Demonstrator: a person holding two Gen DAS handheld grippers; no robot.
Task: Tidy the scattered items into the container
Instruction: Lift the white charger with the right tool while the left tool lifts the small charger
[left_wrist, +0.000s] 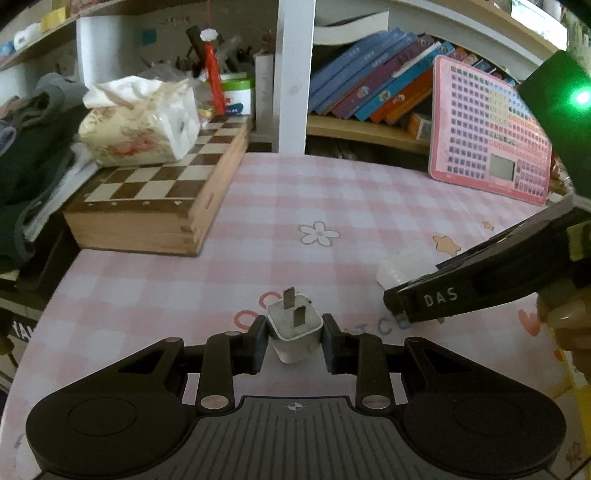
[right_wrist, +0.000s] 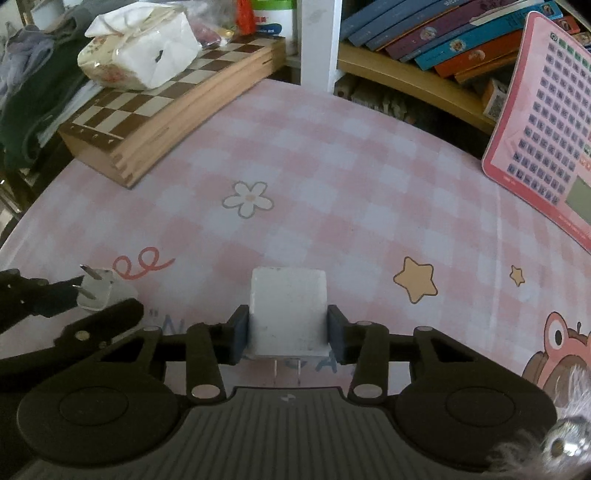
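My left gripper (left_wrist: 294, 341) is shut on a small white plug adapter (left_wrist: 293, 330), prongs pointing up and away, just above the pink checked tablecloth (left_wrist: 295, 199). My right gripper (right_wrist: 288, 334) is shut on a larger white charger block (right_wrist: 288, 310), its two prongs pointing back toward the camera. In the right wrist view the left gripper (right_wrist: 70, 301) and its small adapter (right_wrist: 98, 290) show at the left edge. In the left wrist view the right gripper (left_wrist: 397, 299) enters from the right, with the white block (left_wrist: 400, 267) partly hidden behind it. No container shows in either view.
A wooden chessboard box (left_wrist: 155, 195) lies at the back left with a tissue pack (left_wrist: 140, 122) on top. A pink learning tablet (left_wrist: 491, 129) leans at the back right. Books (left_wrist: 373, 77) fill the shelf behind a white post (left_wrist: 293, 74). Dark clothes (left_wrist: 29, 147) pile at far left.
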